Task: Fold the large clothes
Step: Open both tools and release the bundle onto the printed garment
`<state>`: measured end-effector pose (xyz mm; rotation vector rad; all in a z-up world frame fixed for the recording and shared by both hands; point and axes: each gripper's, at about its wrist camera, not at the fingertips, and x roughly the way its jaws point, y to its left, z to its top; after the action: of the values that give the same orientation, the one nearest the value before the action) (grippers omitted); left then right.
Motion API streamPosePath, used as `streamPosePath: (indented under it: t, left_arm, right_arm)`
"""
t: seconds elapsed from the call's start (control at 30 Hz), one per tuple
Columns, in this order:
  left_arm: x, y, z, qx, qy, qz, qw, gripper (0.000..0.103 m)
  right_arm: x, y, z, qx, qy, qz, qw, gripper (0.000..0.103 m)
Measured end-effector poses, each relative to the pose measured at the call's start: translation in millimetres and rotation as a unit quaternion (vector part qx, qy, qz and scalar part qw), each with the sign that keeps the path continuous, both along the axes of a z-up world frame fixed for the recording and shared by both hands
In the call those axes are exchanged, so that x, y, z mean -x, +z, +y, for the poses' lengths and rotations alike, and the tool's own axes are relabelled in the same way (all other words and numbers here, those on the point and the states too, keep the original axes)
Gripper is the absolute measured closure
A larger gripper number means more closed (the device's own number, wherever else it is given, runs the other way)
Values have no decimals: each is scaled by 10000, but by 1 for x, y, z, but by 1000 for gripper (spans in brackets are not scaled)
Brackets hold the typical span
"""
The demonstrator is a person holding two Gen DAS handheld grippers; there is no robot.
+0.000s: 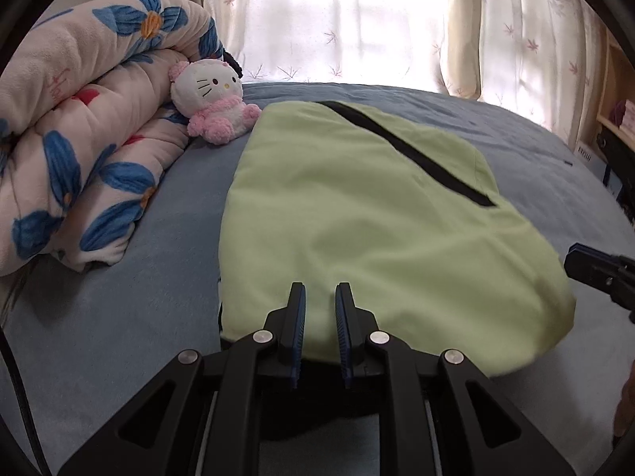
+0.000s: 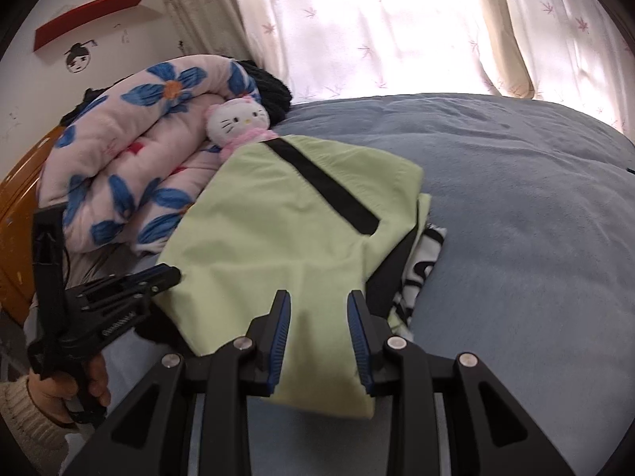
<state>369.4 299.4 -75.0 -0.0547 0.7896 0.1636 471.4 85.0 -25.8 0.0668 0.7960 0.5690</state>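
Left gripper (image 1: 320,297): fingers narrowly parted over garment's (image 1: 357,218) near edge; holding nothing
Right gripper (image 2: 319,305): fingers wider apart, empty
Bed (image 2: 516,206): bare blue cover rightward

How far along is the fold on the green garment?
Done: the light green garment lies folded into a compact stack on the blue bed. In hand: nothing; left gripper and right gripper are open over its near edge. Left: possibly one more fold.
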Motion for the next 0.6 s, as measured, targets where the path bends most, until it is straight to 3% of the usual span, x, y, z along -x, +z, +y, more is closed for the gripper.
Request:
streamPosePath:
  t: [0.13, 0.23, 0.4, 0.5, 0.6]
  left_arm:
    - [5, -14, 0, -156, 12, 83, 9998, 90]
    - [3, -20, 1, -155, -16, 75, 9999, 90]
    - [3, -19, -11, -478, -13, 161, 9987, 89]
    - [6, -11, -12, -364, 41, 270, 9990, 85]
    - [19, 4, -14, -107, 73, 309, 9994, 64]
  right_arm:
    - [3, -23, 3, 240, 70, 272, 9993, 74]
    - [-1, -39, 4, 507, 13, 368, 9980, 84]
    - [0, -31, 2, 499, -44, 474, 9976, 86]
    - [8, -21, 0, 599, -60, 471, 9971, 86]
    - [21, -3, -7, 616, -86, 433, 9971, 86]
